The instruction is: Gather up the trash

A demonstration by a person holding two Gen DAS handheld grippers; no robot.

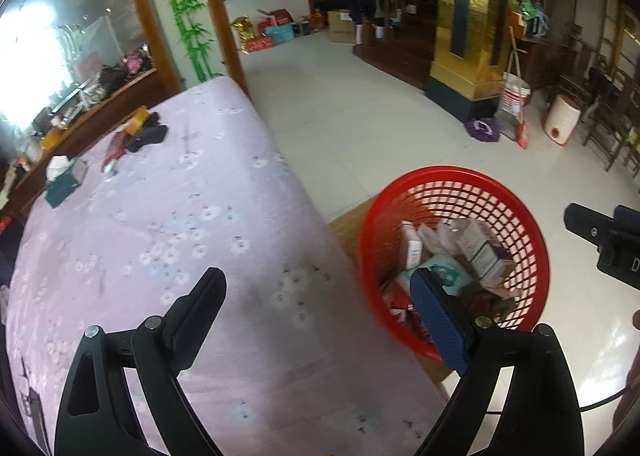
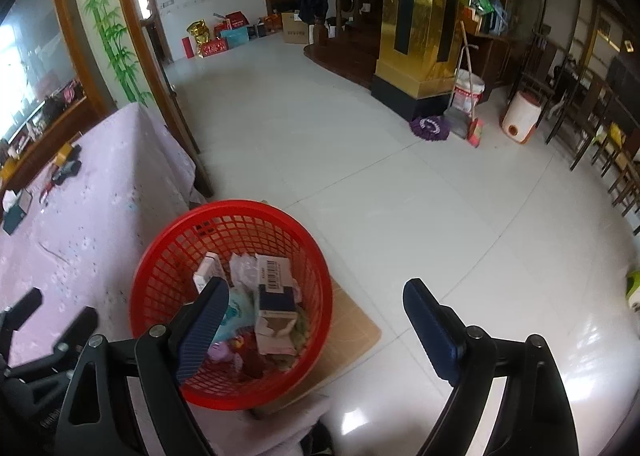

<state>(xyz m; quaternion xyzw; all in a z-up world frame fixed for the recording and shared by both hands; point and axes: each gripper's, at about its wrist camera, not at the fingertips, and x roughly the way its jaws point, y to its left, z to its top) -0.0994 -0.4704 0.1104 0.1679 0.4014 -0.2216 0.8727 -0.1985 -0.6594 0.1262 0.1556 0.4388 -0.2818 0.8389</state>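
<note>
A red mesh basket stands on the floor beside the table, holding several boxes, wrappers and crumpled plastic. It also shows in the right wrist view with a barcode box on top. My left gripper is open and empty, over the table's edge, its right finger above the basket. My right gripper is open and empty, its left finger over the basket. It shows at the far right of the left wrist view.
The table has a pink flowered cloth; at its far end lie a tissue box, dark items and a red object. A cardboard sheet lies under the basket. A gold pillar, bucket and chairs stand on the tiled floor.
</note>
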